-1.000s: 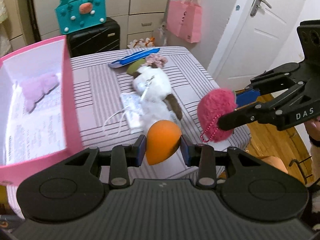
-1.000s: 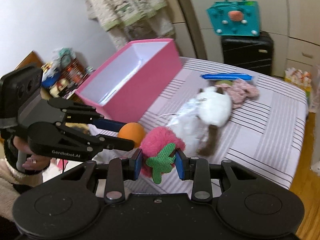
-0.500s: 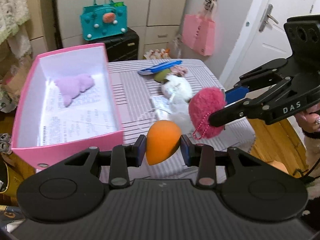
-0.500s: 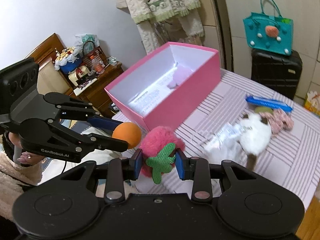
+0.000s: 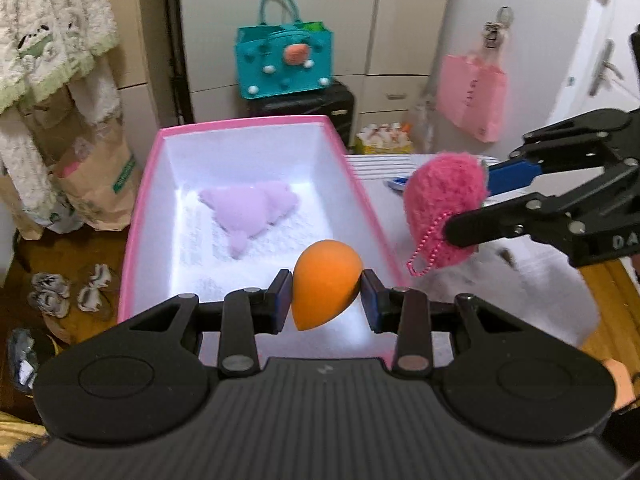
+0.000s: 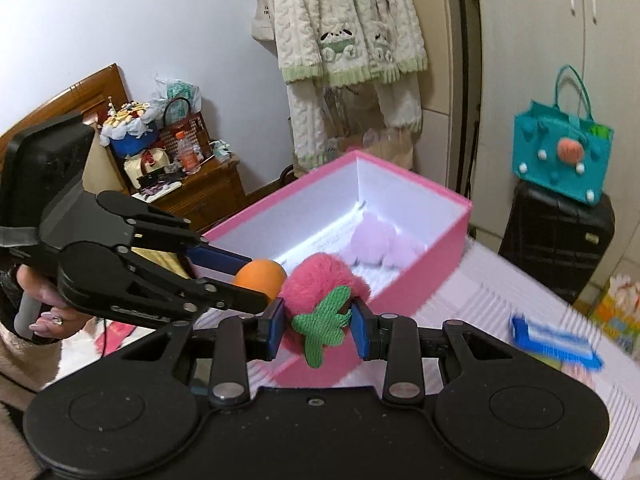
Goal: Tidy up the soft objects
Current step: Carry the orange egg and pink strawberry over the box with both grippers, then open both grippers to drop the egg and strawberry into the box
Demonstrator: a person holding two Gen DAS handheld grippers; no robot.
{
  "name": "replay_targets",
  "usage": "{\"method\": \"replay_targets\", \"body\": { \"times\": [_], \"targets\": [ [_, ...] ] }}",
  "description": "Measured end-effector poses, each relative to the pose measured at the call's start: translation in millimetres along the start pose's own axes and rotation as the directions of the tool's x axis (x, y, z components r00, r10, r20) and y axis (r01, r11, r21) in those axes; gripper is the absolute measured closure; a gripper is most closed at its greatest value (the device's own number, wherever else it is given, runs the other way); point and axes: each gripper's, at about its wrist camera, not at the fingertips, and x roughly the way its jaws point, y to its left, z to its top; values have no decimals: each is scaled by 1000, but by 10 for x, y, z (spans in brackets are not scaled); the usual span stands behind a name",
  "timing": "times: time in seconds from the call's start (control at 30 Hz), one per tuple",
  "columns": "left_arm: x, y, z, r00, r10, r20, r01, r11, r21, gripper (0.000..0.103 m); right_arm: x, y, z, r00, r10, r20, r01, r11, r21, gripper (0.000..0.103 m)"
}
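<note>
**Both toys carried to the box, neither let go yet**

From where I stand, this looks like the delivery step: each tool has a soft thing in it and both are up at the pink box [image 5: 136, 216], which sits on the striped surface [image 6: 500, 280].

The left tool [image 5: 326, 296] is closed onto the orange egg-shaped sponge [image 5: 326, 280], its blue pads pressing the sides, pointed end hanging down. In the left wrist view the sponge hangs over the near end of the box, inside the rim, clear of the white floor. One item lies in there already, a lilac plush [image 5: 250, 208] toward the far end.

The right tool [image 6: 318, 326] is clamped on the pink fuzzy strawberry [image 6: 324, 280], gripping at the green felt leaf [image 6: 322, 324]. A pink bead chain [image 5: 424, 248] dangles from it. It seems to sit just at or outside the box's long right wall; I can't say for sure that it is over the opening.

My guess for what comes next: the left tool only needs to spread its fingers, perhaps after dipping a little, so the sponge drops short of the plush. The right one probably wants to shift left over the wall first, else the strawberry may land on the rim or the surface, and the chain could snag.
</note>
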Motion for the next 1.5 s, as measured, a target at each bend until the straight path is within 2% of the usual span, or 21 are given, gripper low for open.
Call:
{"method": "replay_targets", "body": {
  "times": [0.2, 0.4, 0.57, 0.67, 0.7, 0.8, 0.9, 0.93, 1.0, 1.13, 1.2, 1.23, 1.3, 1.37, 1.5],
  "targets": [
    [454, 350, 252, 997, 74, -19, -74, 997, -1, 67, 522, -59, 313, 997, -71, -20, 68, 992, -103, 64],
    [951, 659, 449, 990, 108, -92, -113, 992, -53, 67, 1131, -159, 561, 985, -136, -109, 113, 974, -194, 64],
    [1228, 757, 531, 978, 140, -155, -149, 988, -47, 67, 1596, -344, 709, 957, -205, -206, 158, 961, -227, 64],
    [1353, 838, 568, 977, 90, -196, -107, 991, -79, 66, 1771, -442, 759, 937, -246, -249, 187, 953, -240, 63],
    [1374, 847, 570, 975, 95, -201, -114, 990, -86, 66, 1816, -469, 764, 929, -258, -264, 193, 949, -248, 63],
    [1376, 803, 588, 977, 129, -171, -140, 989, -49, 66, 1903, -498, 768, 915, -295, -276, 218, 936, -278, 59],
    [1384, 796, 601, 976, 154, -154, -163, 986, -44, 64, 1942, -431, 723, 901, -364, -234, 264, 891, -369, 58],
    [1383, 791, 604, 975, 163, -150, -171, 984, -46, 64, 1952, -425, 713, 897, -373, -239, 269, 887, -375, 54],
    [1382, 762, 609, 973, 182, -141, -188, 981, -34, 62, 1933, -445, 731, 906, -349, -239, 253, 900, -354, 46],
    [1312, 725, 610, 977, 190, -100, -193, 981, -22, 57, 1768, -504, 764, 926, -325, -193, 262, 920, -290, 46],
    [1239, 723, 598, 979, 186, -79, -189, 982, -29, 55, 1649, -570, 788, 941, -286, -181, 246, 945, -216, 46],
    [1216, 713, 593, 979, 190, -70, -192, 981, -24, 49, 1582, -594, 787, 949, -262, -174, 231, 957, -178, 46],
    [1132, 674, 589, 976, 212, -43, -212, 977, 4, 44, 1448, -644, 784, 965, -209, -159, 194, 975, -104, 46],
    [1023, 656, 571, 974, 223, -24, -223, 975, 16, 44, 1310, -651, 759, 974, -171, -147, 164, 985, -59, 46],
    [803, 665, 552, 979, 202, -13, -202, 979, -4, 43, 1115, -582, 682, 984, -120, -133, 119, 993, -16, 46]
  ]
}}
